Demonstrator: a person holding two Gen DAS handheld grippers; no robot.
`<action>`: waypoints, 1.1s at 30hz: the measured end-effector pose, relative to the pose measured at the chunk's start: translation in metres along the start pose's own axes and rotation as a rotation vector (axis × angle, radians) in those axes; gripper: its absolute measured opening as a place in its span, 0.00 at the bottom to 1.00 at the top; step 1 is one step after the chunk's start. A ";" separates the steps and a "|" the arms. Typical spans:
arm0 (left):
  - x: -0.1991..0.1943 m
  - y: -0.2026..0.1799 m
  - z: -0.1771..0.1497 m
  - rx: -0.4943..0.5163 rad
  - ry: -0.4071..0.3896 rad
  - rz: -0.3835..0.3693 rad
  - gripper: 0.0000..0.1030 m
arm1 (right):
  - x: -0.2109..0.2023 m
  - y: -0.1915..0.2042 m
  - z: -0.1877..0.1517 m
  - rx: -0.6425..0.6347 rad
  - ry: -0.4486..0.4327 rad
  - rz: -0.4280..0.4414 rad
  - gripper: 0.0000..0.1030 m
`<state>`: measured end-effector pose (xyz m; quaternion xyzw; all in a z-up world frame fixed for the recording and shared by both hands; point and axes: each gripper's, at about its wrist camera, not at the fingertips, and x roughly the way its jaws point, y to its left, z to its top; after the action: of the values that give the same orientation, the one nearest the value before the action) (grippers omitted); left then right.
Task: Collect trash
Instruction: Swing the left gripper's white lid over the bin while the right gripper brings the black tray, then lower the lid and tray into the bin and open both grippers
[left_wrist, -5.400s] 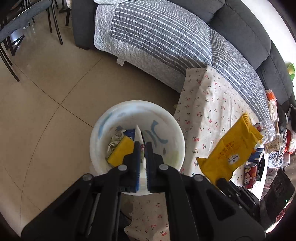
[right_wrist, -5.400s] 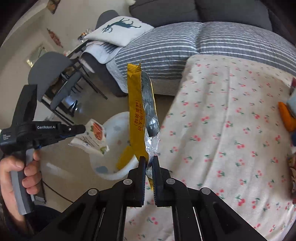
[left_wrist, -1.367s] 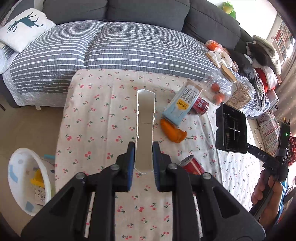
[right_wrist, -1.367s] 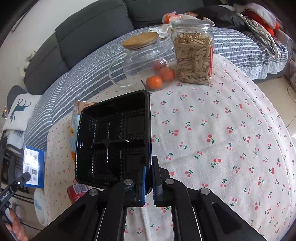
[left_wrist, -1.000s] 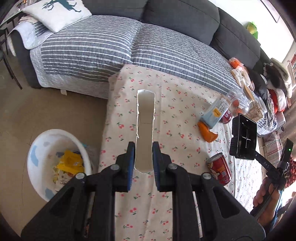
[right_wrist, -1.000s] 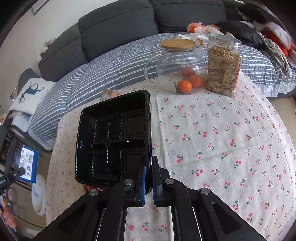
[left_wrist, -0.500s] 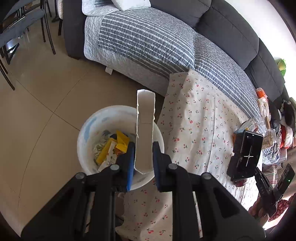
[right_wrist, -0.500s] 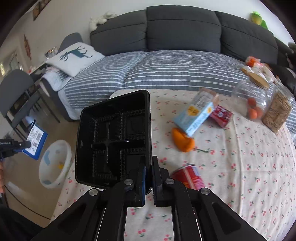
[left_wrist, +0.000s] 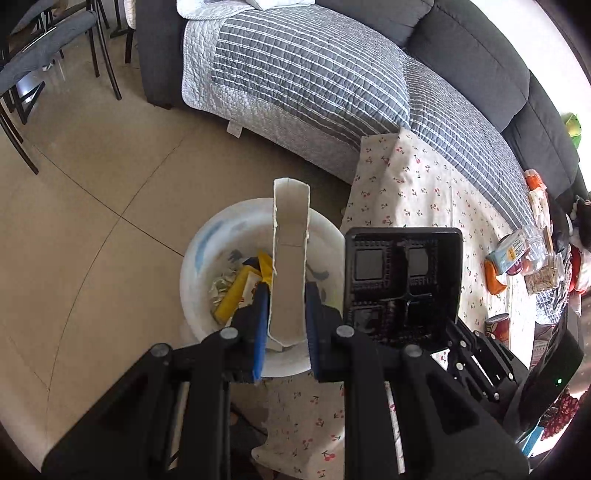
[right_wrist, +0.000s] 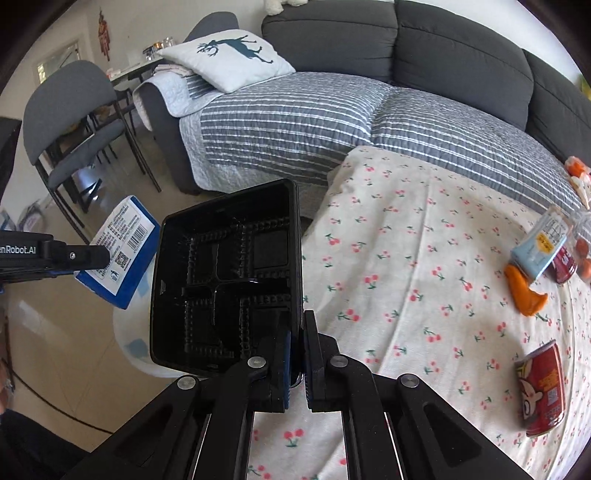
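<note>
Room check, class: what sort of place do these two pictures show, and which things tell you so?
Most likely a home living room: a dark grey sofa, a deer-print cushion and dining chairs.

— What sort of place is this?
— My living room at home: a grey sofa (right_wrist: 458, 55) under a striped quilt (right_wrist: 295, 122), a deer cushion (right_wrist: 229, 59), and dining chairs (right_wrist: 70, 122) on the tiled floor (left_wrist: 74, 206).

Tiled floor (left_wrist: 92, 192) carries white bin (left_wrist: 207, 240); cherry-print tablecloth (right_wrist: 424, 258) carries red can (right_wrist: 541, 387), orange wrapper (right_wrist: 524, 291).
</note>
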<state>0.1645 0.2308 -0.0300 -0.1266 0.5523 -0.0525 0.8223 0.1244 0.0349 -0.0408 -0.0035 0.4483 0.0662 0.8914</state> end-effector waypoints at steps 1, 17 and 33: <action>0.000 0.002 0.001 -0.001 -0.001 0.005 0.20 | 0.006 0.009 0.003 -0.014 0.009 -0.007 0.06; 0.020 0.026 0.004 -0.039 0.041 0.103 0.20 | 0.066 0.091 0.014 -0.219 0.068 -0.153 0.07; 0.038 0.026 0.005 -0.064 0.125 0.137 0.30 | 0.044 0.076 0.022 -0.147 -0.034 -0.175 0.07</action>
<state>0.1824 0.2483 -0.0692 -0.1110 0.6111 0.0137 0.7836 0.1580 0.1166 -0.0588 -0.1068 0.4251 0.0207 0.8986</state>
